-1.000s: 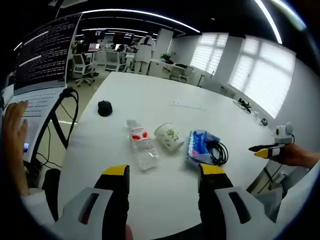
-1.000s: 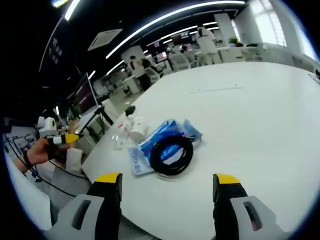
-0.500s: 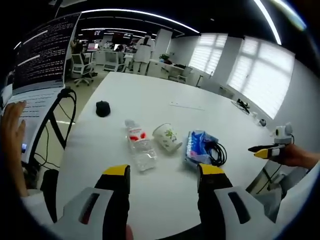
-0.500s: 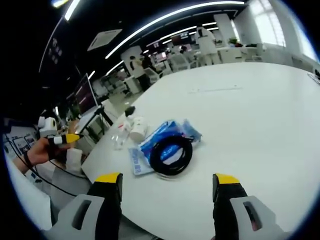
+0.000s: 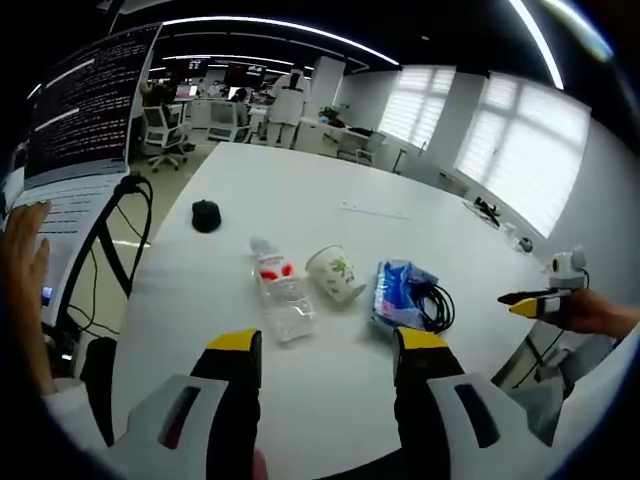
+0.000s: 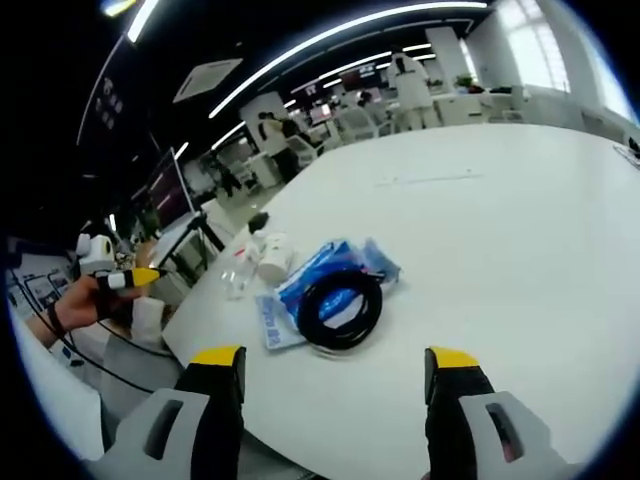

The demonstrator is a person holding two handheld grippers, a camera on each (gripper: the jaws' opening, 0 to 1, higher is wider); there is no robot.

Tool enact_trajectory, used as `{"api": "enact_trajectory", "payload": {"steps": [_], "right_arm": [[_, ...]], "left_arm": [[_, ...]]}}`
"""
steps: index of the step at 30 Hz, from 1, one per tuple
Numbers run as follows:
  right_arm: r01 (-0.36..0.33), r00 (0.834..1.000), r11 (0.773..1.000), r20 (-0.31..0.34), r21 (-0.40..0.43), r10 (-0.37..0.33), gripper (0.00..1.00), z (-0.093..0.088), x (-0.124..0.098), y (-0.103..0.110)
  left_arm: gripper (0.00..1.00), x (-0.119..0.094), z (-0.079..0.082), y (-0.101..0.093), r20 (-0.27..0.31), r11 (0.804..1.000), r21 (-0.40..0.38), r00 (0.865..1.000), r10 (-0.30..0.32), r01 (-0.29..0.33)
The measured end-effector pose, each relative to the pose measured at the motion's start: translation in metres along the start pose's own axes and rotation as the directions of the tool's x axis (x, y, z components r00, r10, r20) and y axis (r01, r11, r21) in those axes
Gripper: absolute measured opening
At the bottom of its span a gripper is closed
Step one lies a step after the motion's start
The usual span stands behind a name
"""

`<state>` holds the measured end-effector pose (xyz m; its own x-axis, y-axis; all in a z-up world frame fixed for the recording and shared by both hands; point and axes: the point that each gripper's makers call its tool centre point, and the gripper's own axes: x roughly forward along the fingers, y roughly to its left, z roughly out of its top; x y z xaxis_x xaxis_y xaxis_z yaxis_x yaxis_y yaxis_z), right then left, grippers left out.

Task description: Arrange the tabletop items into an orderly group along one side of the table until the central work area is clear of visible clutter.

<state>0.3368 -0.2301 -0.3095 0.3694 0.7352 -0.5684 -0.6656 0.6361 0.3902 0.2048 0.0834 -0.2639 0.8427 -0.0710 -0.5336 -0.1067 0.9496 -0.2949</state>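
While both tongs hover with jaws spread and empty, the white table [image 5: 300, 200] carries — near its close edge — a blue packet [image 5: 398, 292] under a coiled black cable [image 6: 338, 308], a lying water bottle [image 5: 282, 297], a tipped paper cup [image 5: 337, 274], and farther left, a black mouse [image 5: 206, 214].

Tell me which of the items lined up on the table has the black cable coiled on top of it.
The blue packet, at the end of the row nearest the right gripper. The black cable lies on it; the paper cup and plastic bottle beside it carry nothing.
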Motion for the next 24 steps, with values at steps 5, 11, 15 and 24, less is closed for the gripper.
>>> {"api": "enact_trajectory", "payload": {"steps": [5, 11, 15, 24], "right_arm": [[-0.003, 1.000, 1.000, -0.003, 0.000, 0.003, 0.74, -0.0006, 0.0004, 0.0001], [-0.005, 1.000, 1.000, -0.005, 0.000, 0.005, 0.74, 0.0001, 0.0013, 0.0008], [-0.006, 1.000, 1.000, -0.003, 0.001, 0.006, 0.74, 0.0012, 0.0012, 0.0013], [-0.006, 1.000, 1.000, -0.003, 0.002, 0.006, 0.74, 0.0013, 0.0003, -0.0009]], "left_arm": [[0.51, 0.0005, -0.0016, 0.0028, -0.002, 1.000, -0.010, 1.000, 0.005, -0.005], [0.51, 0.0010, -0.0027, 0.0056, -0.004, 1.000, -0.012, 1.000, 0.007, -0.007], [0.51, 0.0000, -0.0033, 0.0056, -0.007, 1.000, -0.012, 1.000, 0.011, -0.011], [0.50, 0.0006, -0.0062, 0.0080, -0.013, 1.000, -0.019, 1.000, 0.015, -0.015]]}}
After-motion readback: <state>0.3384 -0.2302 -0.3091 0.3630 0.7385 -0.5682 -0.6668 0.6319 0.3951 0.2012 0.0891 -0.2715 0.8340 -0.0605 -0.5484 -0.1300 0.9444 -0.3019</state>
